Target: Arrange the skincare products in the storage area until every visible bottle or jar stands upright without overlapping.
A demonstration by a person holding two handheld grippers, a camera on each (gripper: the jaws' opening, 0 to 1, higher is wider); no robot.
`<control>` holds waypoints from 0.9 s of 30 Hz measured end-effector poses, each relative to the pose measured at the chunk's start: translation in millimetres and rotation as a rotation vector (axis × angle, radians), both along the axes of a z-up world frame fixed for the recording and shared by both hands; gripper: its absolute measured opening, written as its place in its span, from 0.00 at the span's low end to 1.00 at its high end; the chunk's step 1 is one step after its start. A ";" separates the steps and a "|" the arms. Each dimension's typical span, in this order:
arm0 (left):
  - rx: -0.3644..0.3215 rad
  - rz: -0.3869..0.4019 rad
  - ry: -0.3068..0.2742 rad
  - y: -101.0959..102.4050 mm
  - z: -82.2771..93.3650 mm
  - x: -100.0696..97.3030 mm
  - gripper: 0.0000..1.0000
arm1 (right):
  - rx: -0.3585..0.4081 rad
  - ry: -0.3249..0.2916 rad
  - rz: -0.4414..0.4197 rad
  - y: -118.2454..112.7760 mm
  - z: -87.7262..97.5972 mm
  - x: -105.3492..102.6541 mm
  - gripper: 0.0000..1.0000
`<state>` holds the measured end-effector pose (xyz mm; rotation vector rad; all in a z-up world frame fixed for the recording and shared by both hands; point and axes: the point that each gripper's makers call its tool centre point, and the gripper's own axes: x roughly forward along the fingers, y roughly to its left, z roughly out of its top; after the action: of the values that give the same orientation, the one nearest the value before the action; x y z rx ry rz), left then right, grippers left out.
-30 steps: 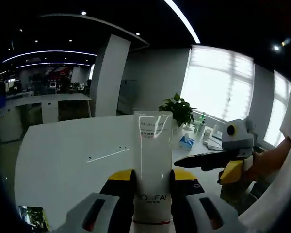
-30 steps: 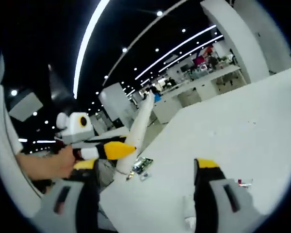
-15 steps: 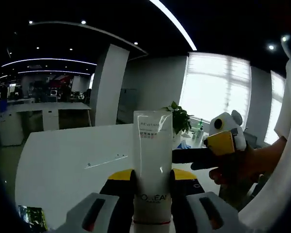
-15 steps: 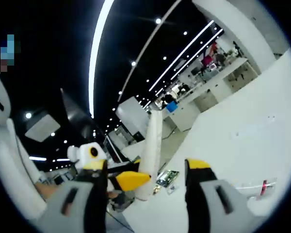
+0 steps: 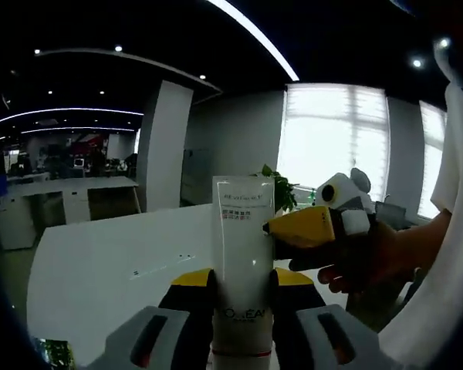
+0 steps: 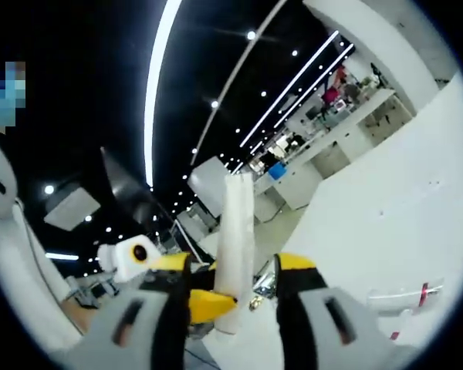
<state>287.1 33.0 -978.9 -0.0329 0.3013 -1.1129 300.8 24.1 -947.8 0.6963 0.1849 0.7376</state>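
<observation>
A white L'Oreal tube stands upright, flat end up, with my left gripper shut on its lower part. My right gripper, held by a hand, reaches in from the right, its yellow tip at the tube's right edge. In the right gripper view the tube shows edge-on between the jaws of my right gripper. Those jaws stand apart on either side of it with a gap on each side, so that gripper is open. The left gripper holds the tube from below left.
A large white table spreads behind the tube, and also shows in the right gripper view. A potted plant stands before bright windows. A green packet lies at the table's near left. A small red-tipped item lies on the table.
My right gripper has come in from the side until its jaws straddle the tube's upper part, and they have narrowed. The left gripper keeps its hold on the tube.
</observation>
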 end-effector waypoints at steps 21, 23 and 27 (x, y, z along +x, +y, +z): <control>0.095 -0.037 -0.105 -7.9 -4.3 -11.5 0.28 | -0.093 0.038 0.002 -4.7 -3.6 -1.0 0.10; 0.090 -0.044 -0.104 -7.2 -5.0 -12.4 0.29 | -0.112 0.025 0.016 -3.9 -3.8 -2.5 0.09; 0.044 -0.093 -0.053 -3.5 -7.5 -17.0 0.29 | -0.149 0.015 0.052 -0.7 -6.4 -6.1 0.08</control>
<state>270.2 29.5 -986.4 0.0502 0.2825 -1.1969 294.7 23.4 -954.1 0.5570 0.2698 0.7604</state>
